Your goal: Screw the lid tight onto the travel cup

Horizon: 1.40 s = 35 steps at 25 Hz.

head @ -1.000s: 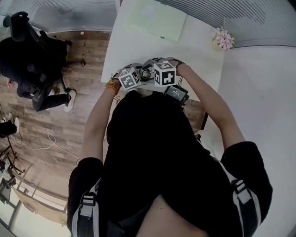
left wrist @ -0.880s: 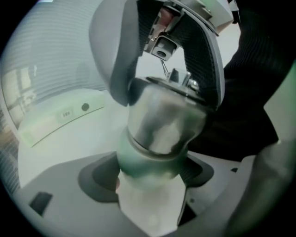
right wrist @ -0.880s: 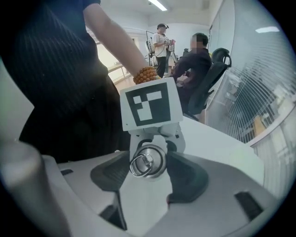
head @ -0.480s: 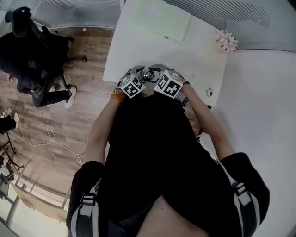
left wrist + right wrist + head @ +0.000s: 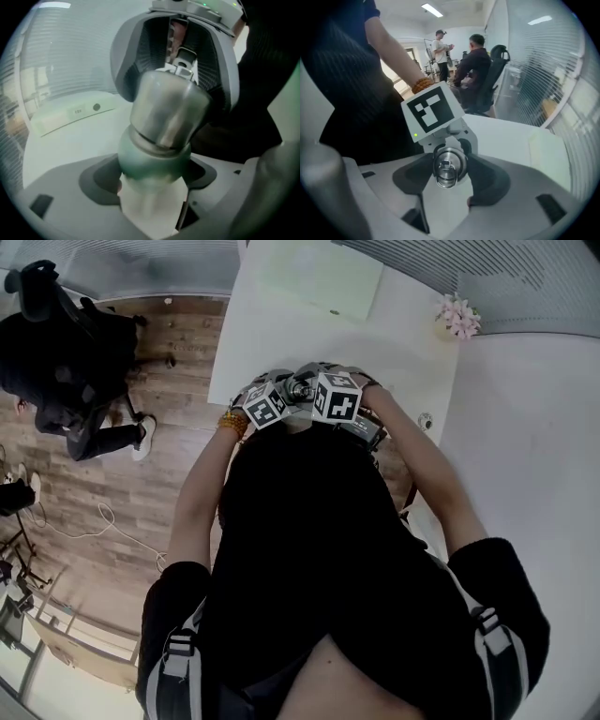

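Clamps the left claw [image 5: 152, 185] on the white lower body of the travel cup [image 5: 150, 208], pads pressed to both sides, close in front of the dark shirt [image 5: 309, 549]. Caps the cup, above its greenish band, with a steel lid [image 5: 168, 110], ring handle at the crown. Sets the right claw [image 5: 449, 168] over the cup's top end, jaws just now closing, pads hugging the lid's sides. Holds the cup at the near edge of the white surface [image 5: 281, 343]. Beyond the cup, a pale green mat [image 5: 314, 273]; beyond and right of the cup, pink flowers [image 5: 457, 317]. Left of the cup, on the wood floor [image 5: 141, 493], a dark seated figure [image 5: 66, 352].
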{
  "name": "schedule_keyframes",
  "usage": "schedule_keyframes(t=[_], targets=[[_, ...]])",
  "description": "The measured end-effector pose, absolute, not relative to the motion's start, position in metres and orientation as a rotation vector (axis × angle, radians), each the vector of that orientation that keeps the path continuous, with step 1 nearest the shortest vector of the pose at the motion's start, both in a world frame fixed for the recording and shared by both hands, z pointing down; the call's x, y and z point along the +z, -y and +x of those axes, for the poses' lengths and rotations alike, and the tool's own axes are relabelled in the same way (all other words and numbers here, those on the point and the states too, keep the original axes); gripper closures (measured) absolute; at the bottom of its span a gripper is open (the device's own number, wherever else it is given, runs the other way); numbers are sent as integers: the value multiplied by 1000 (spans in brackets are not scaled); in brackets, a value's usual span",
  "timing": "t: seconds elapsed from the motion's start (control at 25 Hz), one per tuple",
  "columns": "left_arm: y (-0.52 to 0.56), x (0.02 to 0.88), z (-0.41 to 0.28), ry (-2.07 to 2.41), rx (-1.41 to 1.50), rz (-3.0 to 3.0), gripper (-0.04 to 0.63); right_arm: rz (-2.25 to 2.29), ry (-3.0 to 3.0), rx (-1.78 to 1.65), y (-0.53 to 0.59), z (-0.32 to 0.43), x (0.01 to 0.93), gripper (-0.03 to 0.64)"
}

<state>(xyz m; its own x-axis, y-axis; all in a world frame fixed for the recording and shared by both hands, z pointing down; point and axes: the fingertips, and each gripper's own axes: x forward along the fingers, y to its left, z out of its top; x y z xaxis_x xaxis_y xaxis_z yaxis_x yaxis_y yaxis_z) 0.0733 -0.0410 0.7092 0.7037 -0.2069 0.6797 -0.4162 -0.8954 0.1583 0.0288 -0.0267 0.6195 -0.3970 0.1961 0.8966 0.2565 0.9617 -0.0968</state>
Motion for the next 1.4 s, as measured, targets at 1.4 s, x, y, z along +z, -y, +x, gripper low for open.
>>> schedule_keyframes(t=[1.4], targets=[[28,713,73,357,1072,2646,194,-404,2013,-236,19,34,621,337]])
